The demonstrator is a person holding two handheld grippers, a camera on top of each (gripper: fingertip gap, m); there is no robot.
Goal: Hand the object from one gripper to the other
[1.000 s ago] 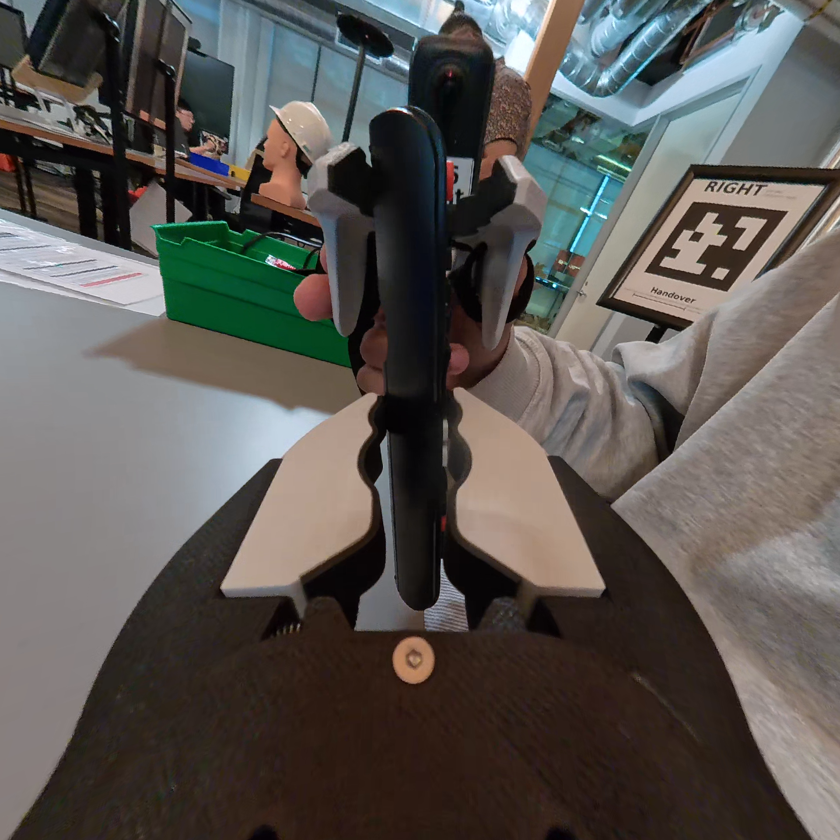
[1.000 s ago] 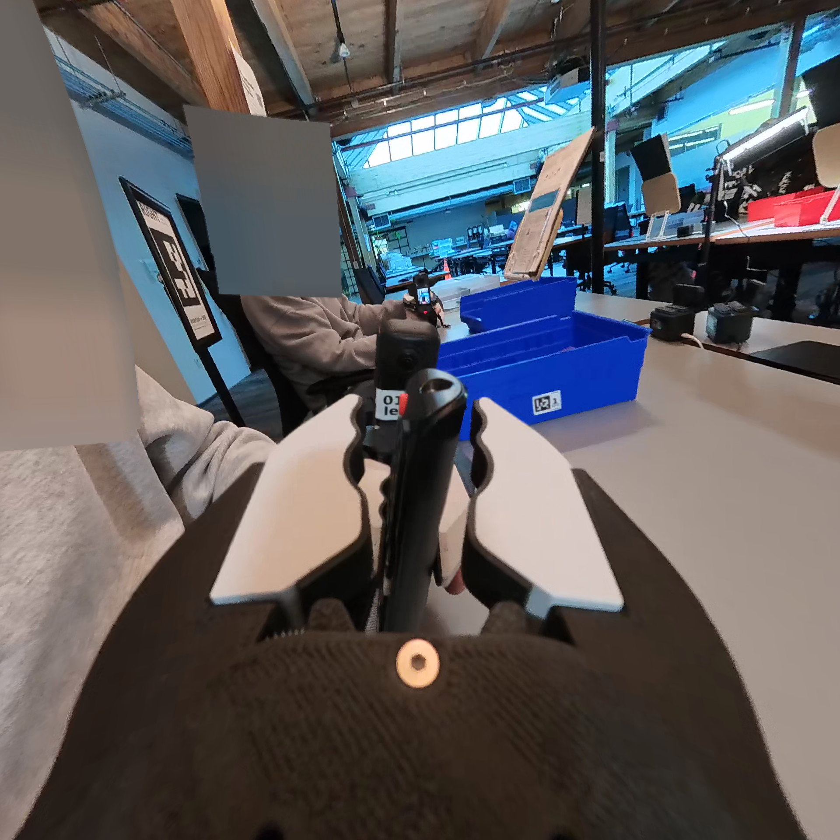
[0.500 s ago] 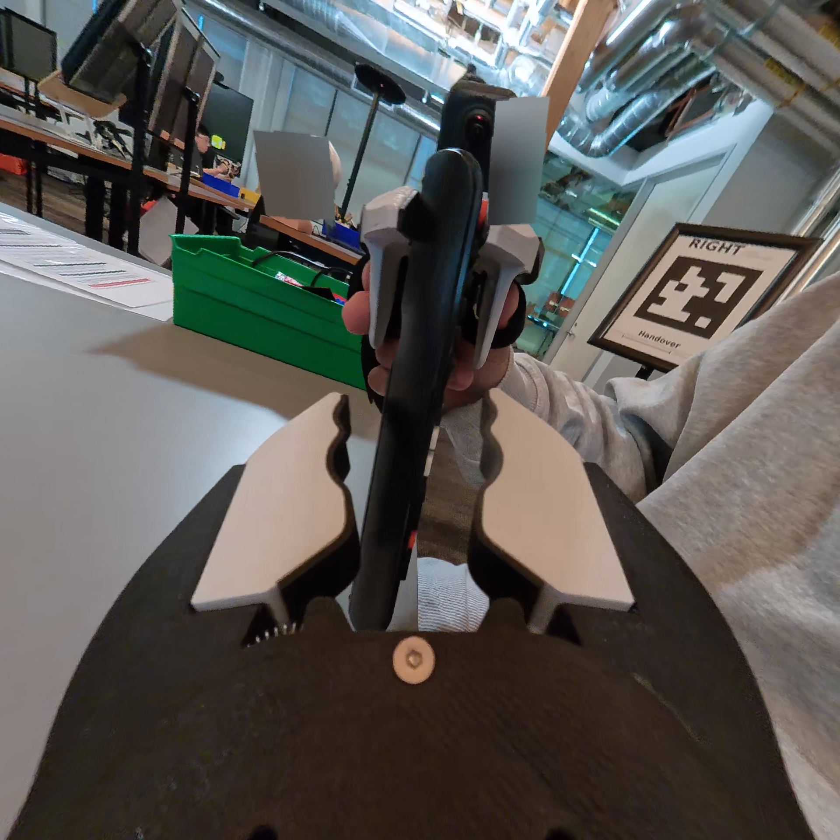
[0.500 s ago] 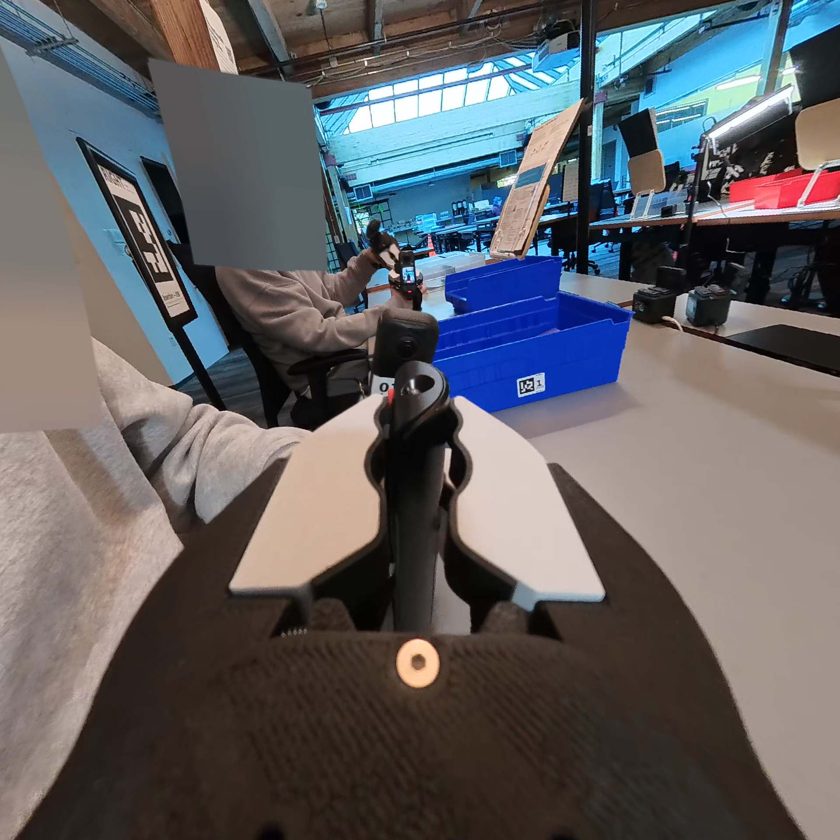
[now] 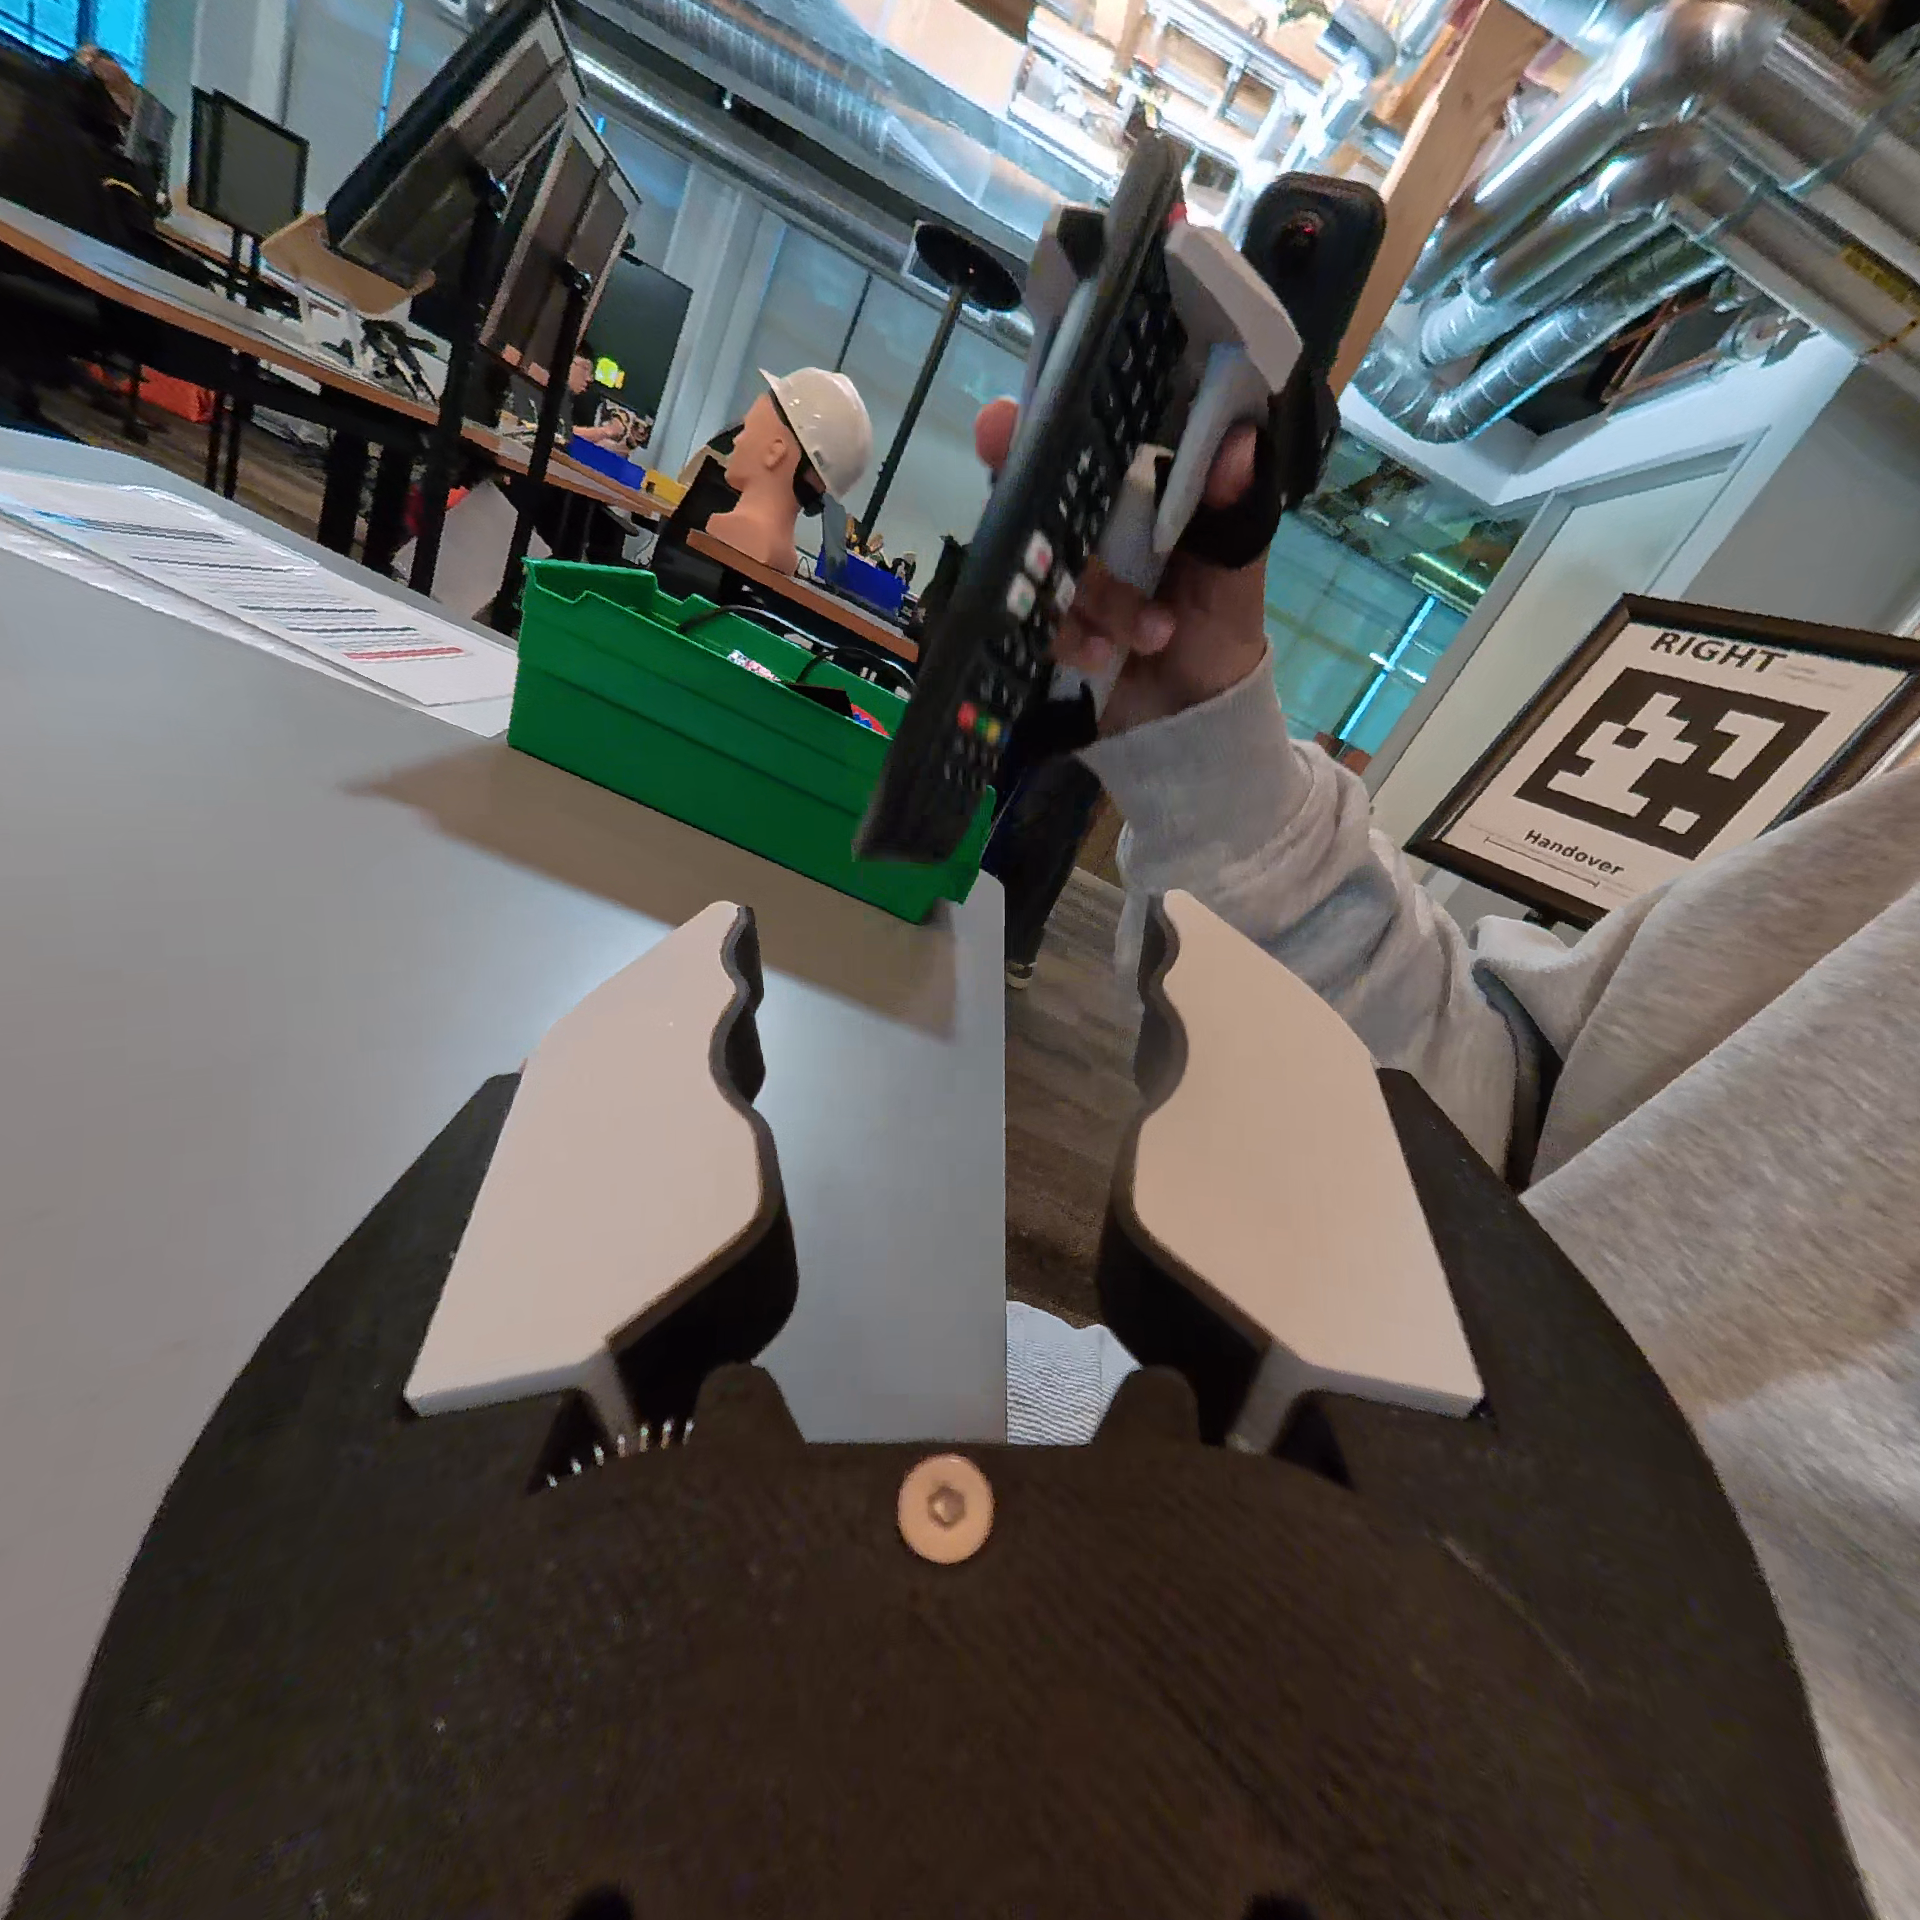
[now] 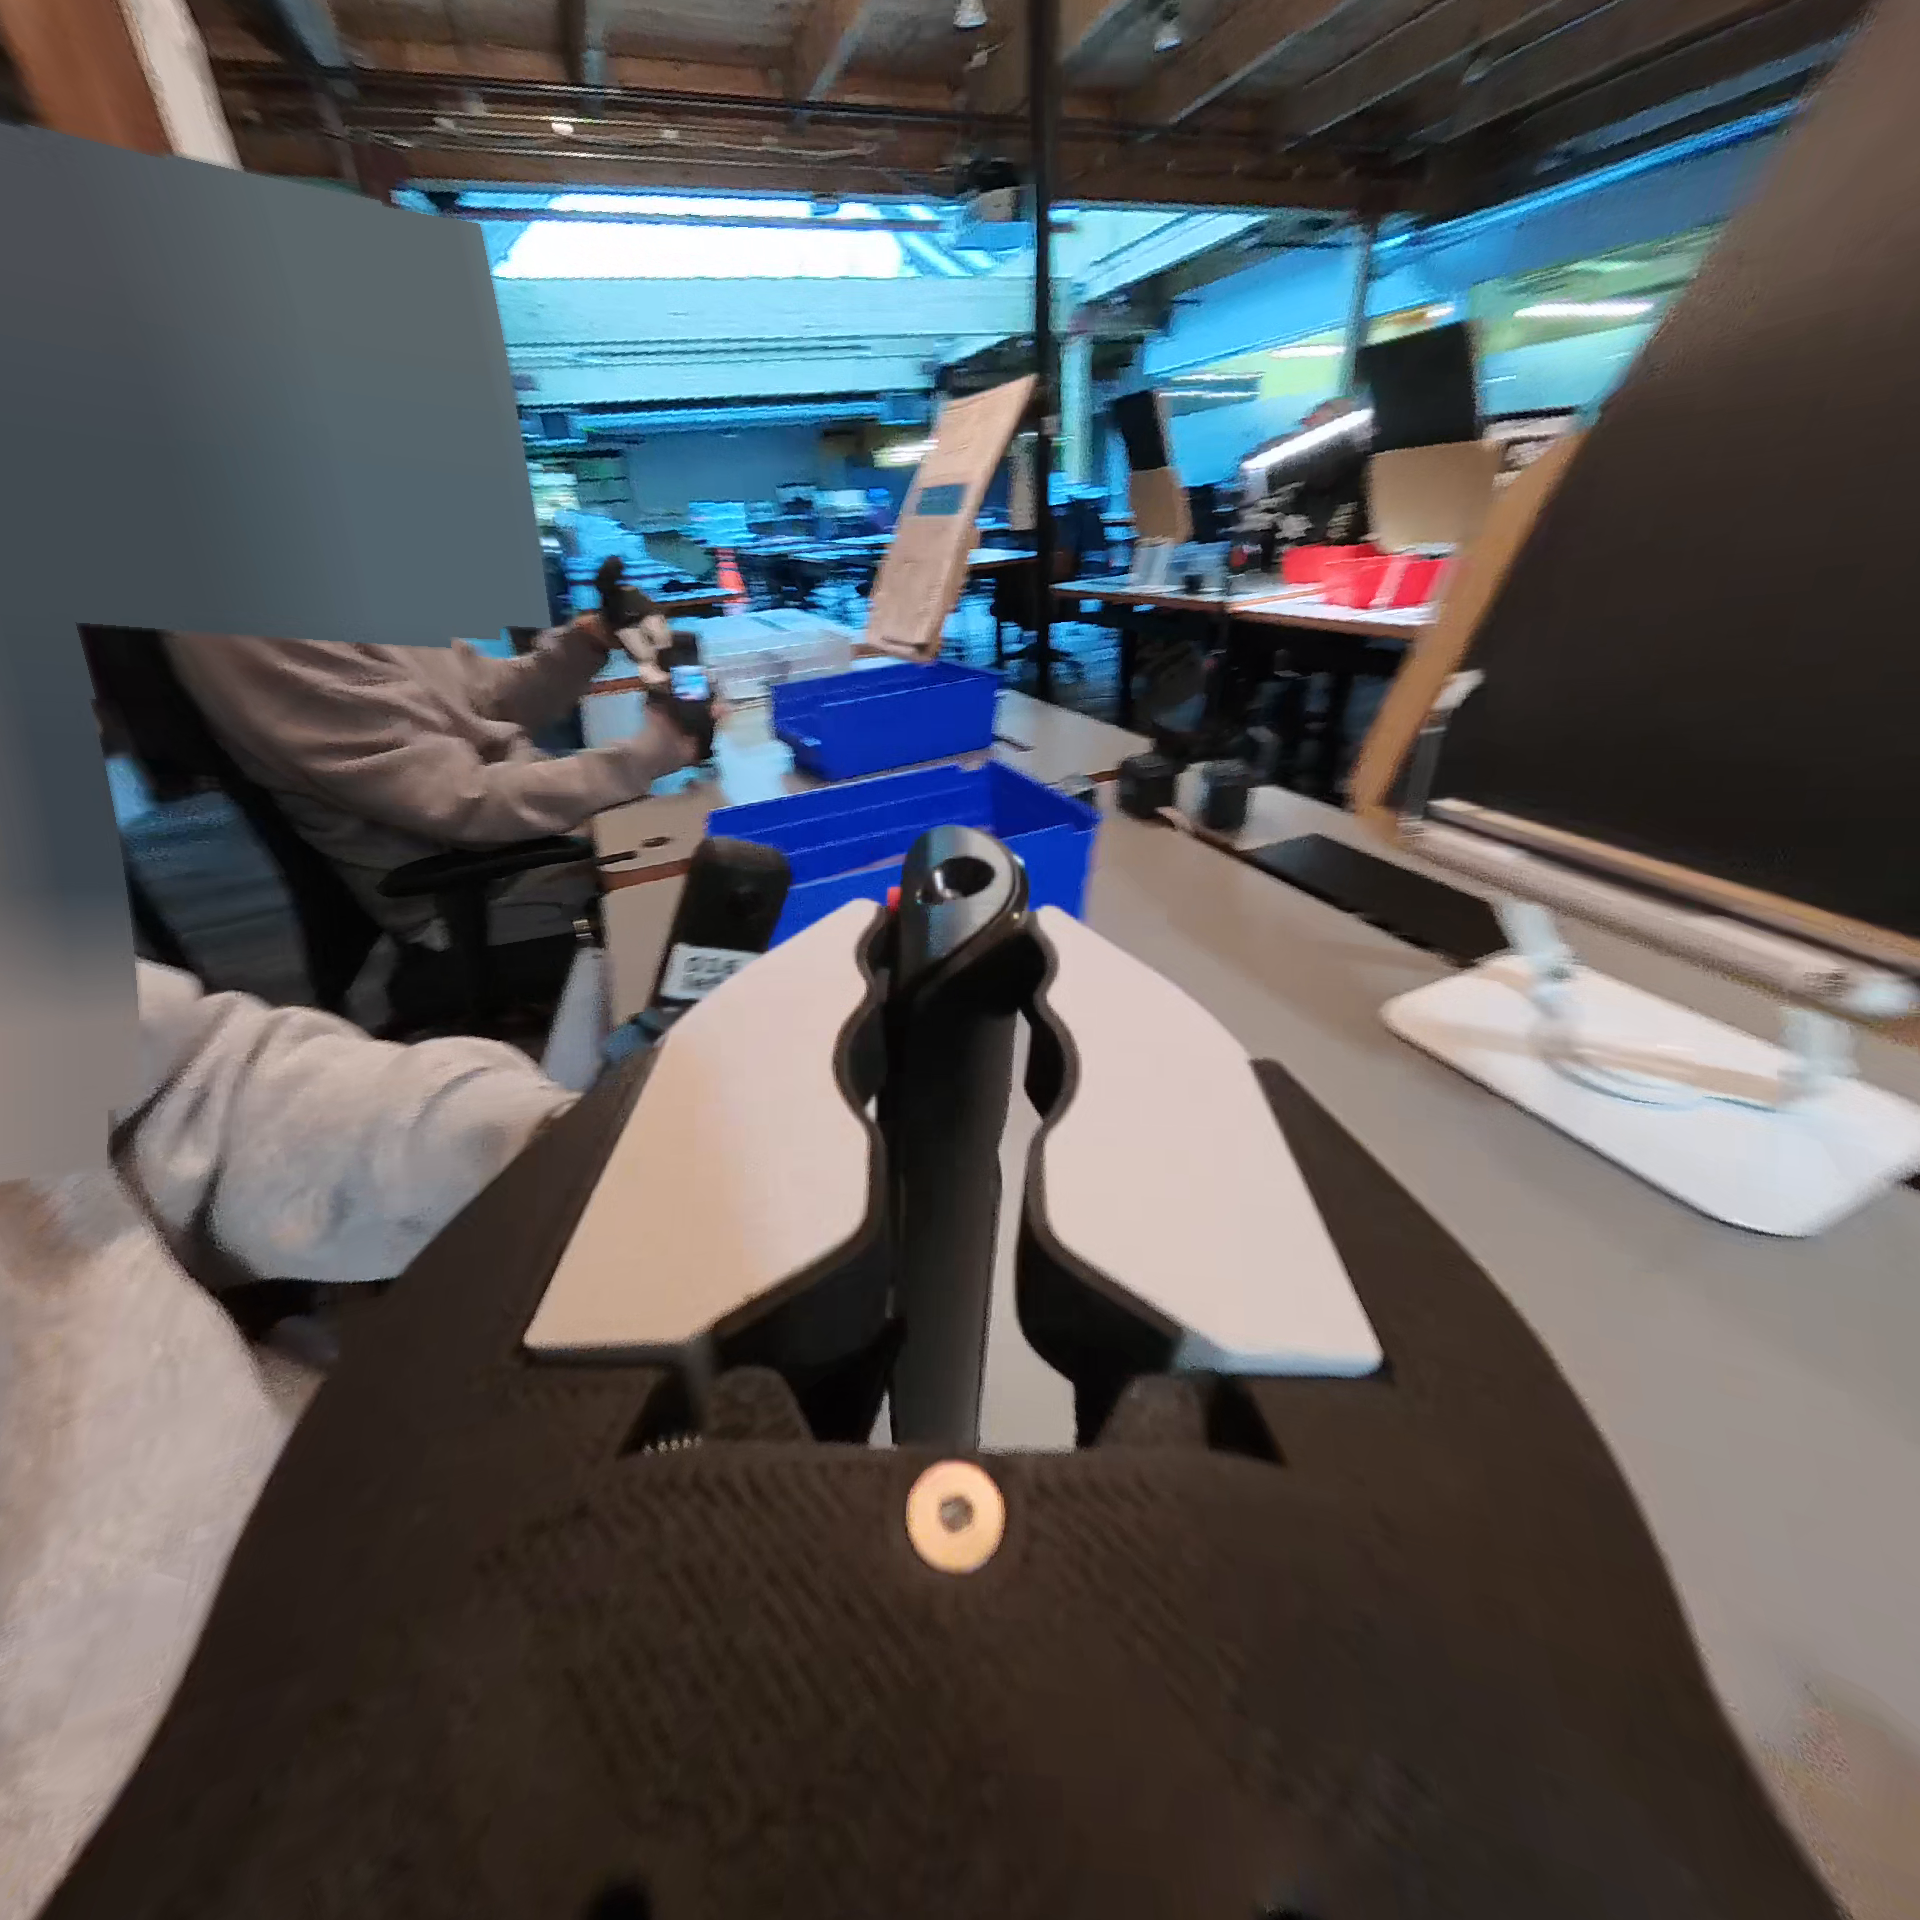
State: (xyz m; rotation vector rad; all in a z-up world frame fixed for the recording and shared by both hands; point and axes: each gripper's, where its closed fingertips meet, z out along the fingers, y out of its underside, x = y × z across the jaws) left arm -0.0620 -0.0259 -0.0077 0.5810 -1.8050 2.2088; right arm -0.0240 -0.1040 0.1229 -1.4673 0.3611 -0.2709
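Presently the left claw (image 5: 945,1039) stands spread with nothing between its pale, wavy-edged fingers. Up and ahead of it, clear of contact, the right claw (image 5: 1148,416) is clamped on the upper part of the remote control (image 5: 1029,540), whose long axis runs steeply downward over the bench (image 5: 260,935) corner. Slim, hard black plastic, coloured buttons. Judgement: transfer effectively complete.

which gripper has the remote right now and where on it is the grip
The right gripper holds the black remote control, clamped across its edges near the upper end. The left gripper is open and empty.
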